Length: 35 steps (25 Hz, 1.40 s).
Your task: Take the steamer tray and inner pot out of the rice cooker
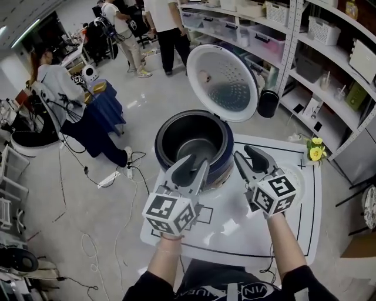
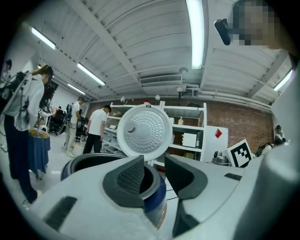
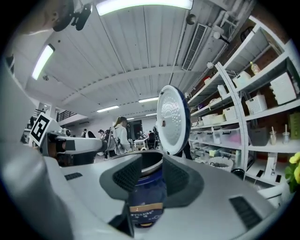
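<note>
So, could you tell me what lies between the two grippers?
In the head view, the rice cooker's blue front wall sits between the left gripper and right gripper.

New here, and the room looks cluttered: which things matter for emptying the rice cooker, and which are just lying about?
For the job: cooker, its open lid, inner pot, left gripper, right gripper, both open.
Lying about: flowers, shelves, cables, people behind.
</note>
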Each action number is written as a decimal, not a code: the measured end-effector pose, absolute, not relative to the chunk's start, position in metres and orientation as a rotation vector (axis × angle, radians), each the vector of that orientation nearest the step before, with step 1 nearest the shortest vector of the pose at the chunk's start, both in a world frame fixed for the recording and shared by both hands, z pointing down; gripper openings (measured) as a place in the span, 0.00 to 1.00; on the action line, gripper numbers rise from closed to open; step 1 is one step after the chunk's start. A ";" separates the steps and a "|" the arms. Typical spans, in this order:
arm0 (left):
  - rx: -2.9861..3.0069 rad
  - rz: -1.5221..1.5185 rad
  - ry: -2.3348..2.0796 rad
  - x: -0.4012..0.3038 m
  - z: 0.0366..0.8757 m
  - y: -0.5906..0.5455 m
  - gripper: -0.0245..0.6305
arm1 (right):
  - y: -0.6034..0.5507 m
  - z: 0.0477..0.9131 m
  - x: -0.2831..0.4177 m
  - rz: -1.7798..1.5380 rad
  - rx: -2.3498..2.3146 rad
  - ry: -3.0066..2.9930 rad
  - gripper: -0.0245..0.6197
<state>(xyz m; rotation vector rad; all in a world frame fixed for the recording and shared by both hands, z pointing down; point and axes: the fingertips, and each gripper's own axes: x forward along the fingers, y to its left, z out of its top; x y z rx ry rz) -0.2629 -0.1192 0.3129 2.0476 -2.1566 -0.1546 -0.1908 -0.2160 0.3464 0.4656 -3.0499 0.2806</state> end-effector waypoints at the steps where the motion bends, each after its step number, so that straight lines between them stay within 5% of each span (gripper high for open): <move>1: 2.031 -0.150 -2.180 -0.270 0.312 -0.114 0.24 | -0.214 0.346 -0.196 0.292 0.455 -3.052 0.24; 17: 1.725 0.034 -2.376 -0.386 0.344 -0.067 0.26 | -0.225 0.355 -0.249 0.361 0.466 -2.960 0.27; 35: 1.768 0.144 -2.173 -0.423 0.373 -0.111 0.35 | -0.257 0.385 -0.284 0.448 0.464 -2.777 0.28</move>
